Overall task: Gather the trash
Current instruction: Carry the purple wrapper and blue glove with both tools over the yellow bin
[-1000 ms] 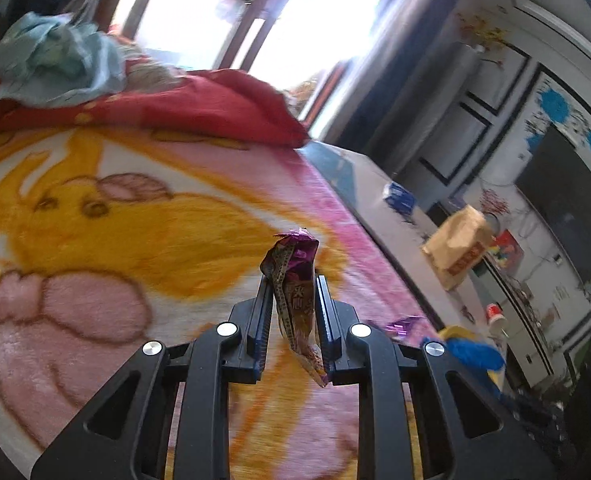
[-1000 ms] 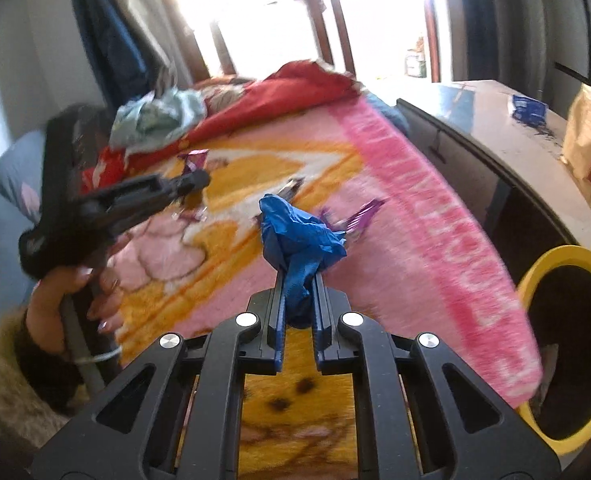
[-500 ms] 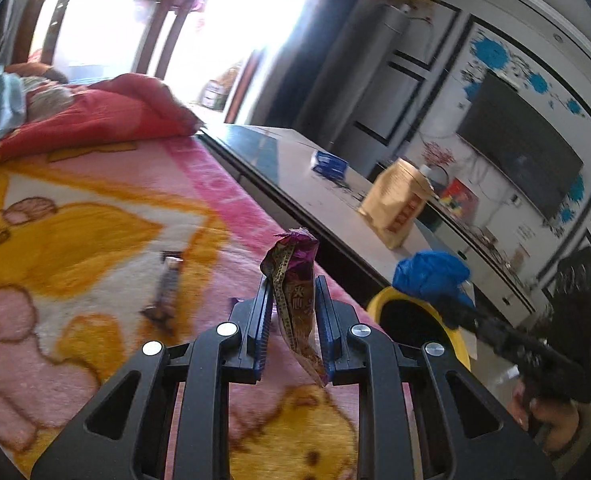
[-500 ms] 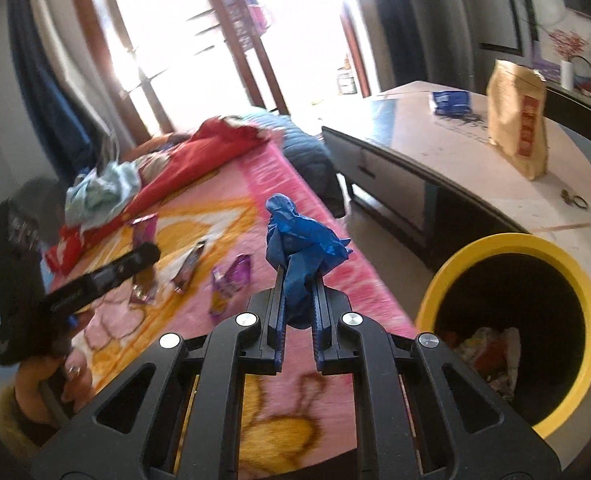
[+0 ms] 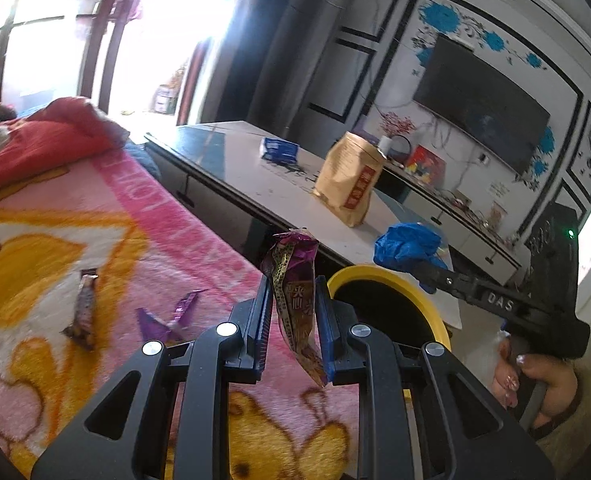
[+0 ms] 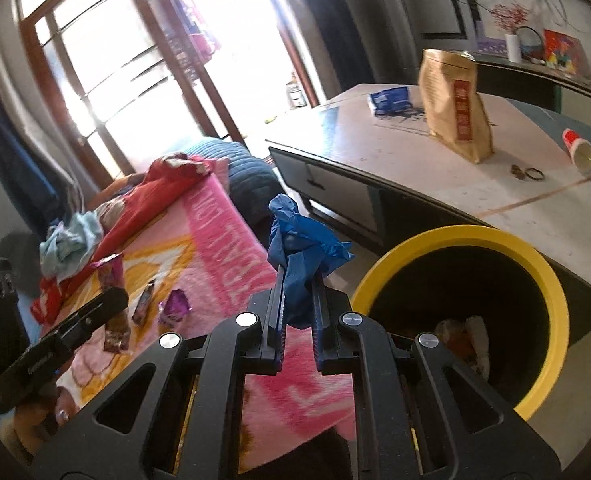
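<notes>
Two grips: left gripper (image 5: 291,312) clamps purple wrapper (image 5: 295,300); right gripper (image 6: 298,308) clamps blue wad (image 6: 301,252).

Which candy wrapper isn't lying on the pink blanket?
The purple and gold wrapper pinched upright in the left gripper. The brown bar wrapper and the crumpled purple wrapper lie flat on the blanket.

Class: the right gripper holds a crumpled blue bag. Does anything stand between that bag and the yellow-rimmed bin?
Nothing visible does. The blue bag hangs in the right gripper just left of the bin's yellow rim; the bin mouth is uncovered.
</notes>
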A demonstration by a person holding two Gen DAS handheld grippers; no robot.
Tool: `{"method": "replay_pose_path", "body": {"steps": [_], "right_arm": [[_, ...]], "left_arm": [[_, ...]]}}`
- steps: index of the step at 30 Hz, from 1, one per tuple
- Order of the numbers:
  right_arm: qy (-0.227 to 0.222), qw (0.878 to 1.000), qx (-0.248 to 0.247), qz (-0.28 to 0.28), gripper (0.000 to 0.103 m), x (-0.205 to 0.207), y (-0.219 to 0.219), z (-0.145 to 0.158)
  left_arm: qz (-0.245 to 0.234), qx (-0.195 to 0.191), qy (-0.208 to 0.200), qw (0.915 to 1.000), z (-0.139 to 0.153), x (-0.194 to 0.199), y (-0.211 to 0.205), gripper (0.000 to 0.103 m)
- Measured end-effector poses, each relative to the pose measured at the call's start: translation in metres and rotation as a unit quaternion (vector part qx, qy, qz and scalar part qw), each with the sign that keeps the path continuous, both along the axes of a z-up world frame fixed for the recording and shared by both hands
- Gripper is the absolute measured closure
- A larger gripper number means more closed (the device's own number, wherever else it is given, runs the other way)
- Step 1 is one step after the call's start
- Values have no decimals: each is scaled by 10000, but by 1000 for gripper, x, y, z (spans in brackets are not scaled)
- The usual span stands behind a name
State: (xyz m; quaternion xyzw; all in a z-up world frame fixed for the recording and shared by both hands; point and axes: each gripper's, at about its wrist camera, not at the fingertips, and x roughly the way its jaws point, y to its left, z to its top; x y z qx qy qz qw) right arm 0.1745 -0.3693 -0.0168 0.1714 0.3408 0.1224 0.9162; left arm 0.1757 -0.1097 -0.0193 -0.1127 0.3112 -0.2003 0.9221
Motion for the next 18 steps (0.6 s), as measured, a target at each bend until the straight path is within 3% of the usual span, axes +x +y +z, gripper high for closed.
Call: {"method": "replay_pose_path", "body": {"steps": [18], "right_arm": [[473,9959,337,-691,97,1,-63,-27]], "left_arm": [[-719,300,-34,9970,-9,11,-67,83]]}}
